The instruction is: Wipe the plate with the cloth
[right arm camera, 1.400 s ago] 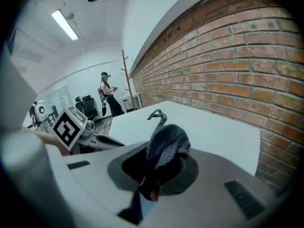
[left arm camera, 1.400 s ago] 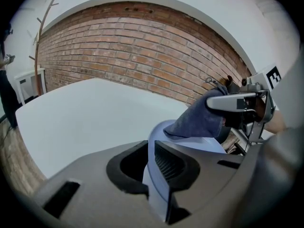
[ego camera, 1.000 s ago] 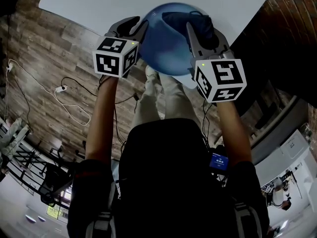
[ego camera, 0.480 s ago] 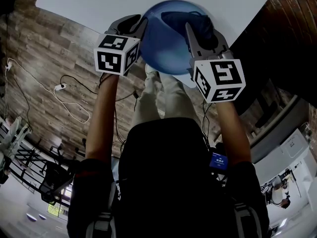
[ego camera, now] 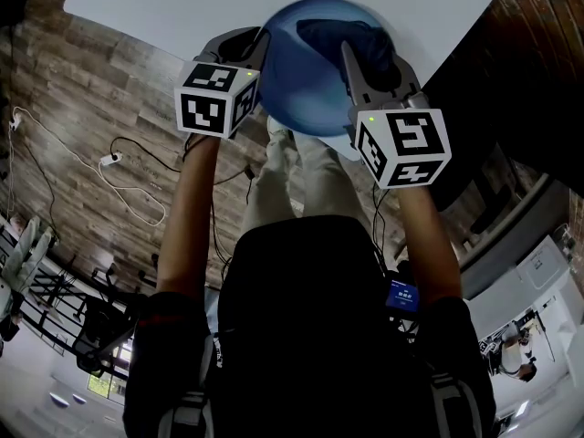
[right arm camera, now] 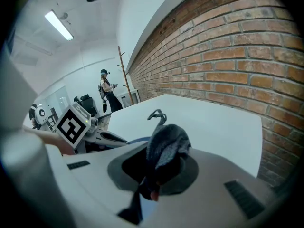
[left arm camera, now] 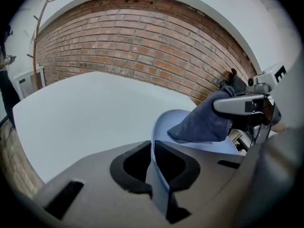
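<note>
Left tool (left arm camera: 153, 167) clamps the blue plate (ego camera: 306, 89) by its rim; right tool (right arm camera: 152, 175), closed on the dark cloth (ego camera: 347, 39), holds it against the plate.

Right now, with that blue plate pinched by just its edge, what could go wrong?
1. The left gripper holds the blue plate only at its rim. Pressing with the cloth might lever it out, and in the head view part of it sits past the white table edge, over the floor.
2. The right gripper holds the cloth bunched up, so it may slip free mid-wipe.
</note>
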The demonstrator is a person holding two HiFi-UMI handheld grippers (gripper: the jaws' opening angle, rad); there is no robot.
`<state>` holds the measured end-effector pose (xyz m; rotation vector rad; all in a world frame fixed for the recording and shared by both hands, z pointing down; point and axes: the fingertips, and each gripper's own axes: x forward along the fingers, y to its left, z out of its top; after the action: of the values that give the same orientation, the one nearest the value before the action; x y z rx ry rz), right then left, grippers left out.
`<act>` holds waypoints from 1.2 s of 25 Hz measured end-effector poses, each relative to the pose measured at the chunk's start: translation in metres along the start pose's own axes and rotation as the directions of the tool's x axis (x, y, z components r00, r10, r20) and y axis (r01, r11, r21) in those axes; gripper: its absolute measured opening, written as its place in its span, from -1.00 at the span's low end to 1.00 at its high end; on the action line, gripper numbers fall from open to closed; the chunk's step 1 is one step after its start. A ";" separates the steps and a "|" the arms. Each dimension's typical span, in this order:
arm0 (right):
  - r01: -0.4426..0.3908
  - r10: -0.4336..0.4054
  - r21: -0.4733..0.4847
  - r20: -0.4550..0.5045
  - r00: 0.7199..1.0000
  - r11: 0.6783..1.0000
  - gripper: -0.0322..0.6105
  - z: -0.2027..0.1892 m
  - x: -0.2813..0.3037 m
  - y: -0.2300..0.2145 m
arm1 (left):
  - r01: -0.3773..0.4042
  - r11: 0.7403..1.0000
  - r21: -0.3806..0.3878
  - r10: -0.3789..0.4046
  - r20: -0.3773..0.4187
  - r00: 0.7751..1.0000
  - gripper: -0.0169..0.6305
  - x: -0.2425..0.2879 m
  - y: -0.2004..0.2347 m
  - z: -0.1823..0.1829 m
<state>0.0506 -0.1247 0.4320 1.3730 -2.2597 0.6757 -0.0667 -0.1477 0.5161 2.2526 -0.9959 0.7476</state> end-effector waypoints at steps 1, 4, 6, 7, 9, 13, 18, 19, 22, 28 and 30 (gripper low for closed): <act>0.000 0.000 0.001 -0.001 1.000 1.000 -0.77 -0.001 0.000 0.000 | -0.003 1.000 -0.004 0.003 0.002 1.000 -0.82 0.000 0.000 0.000; 0.000 0.000 0.002 -0.006 1.000 1.000 -0.77 -0.003 0.002 0.000 | -0.011 1.000 -0.017 0.011 0.007 1.000 -0.83 0.001 0.001 0.000; -0.001 0.001 0.002 -0.008 1.000 1.000 -0.77 -0.004 0.002 0.000 | -0.012 1.000 -0.023 0.012 0.008 1.000 -0.84 0.001 0.001 -0.001; -0.001 0.001 0.001 -0.009 1.000 1.000 -0.77 -0.004 0.002 0.000 | -0.013 1.000 -0.023 0.014 0.008 1.000 -0.84 0.001 0.001 -0.001; -0.001 0.001 0.000 -0.010 1.000 1.000 -0.77 -0.005 0.002 0.000 | -0.018 1.000 -0.020 0.018 0.008 1.000 -0.84 0.001 0.000 -0.001; -0.009 0.009 -0.009 -0.016 1.000 1.000 -0.77 -0.004 0.003 0.001 | -0.025 0.999 -0.021 0.025 0.010 1.000 -0.84 -0.001 0.001 -0.001; -0.039 0.038 -0.037 -0.027 0.999 0.999 -0.77 -0.001 0.007 0.003 | -0.027 0.999 -0.021 0.027 0.009 1.000 -0.84 0.001 0.000 0.000; -0.047 0.045 -0.051 -0.032 0.998 0.998 -0.77 -0.001 0.008 0.005 | -0.027 0.999 -0.021 0.027 0.008 1.000 -0.84 0.001 -0.001 0.000; -0.074 0.068 -0.110 -0.058 0.996 0.991 -0.77 -0.001 0.014 0.013 | -0.027 0.999 -0.021 0.027 0.008 1.000 -0.84 0.000 -0.001 0.000; -0.134 0.106 -0.221 -0.132 0.986 0.966 -0.77 -0.004 0.031 0.030 | -0.030 0.999 -0.019 0.030 0.008 1.000 -0.85 0.000 0.000 0.001; -0.146 0.108 -0.259 -0.156 0.982 0.955 -0.77 -0.006 0.037 0.034 | -0.027 0.999 -0.022 0.028 0.008 1.000 -0.85 0.000 0.001 0.000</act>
<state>0.0042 -0.1332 0.4518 1.0262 -2.2438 0.4661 -0.0673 -0.1482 0.5159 2.2293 -1.0362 0.7361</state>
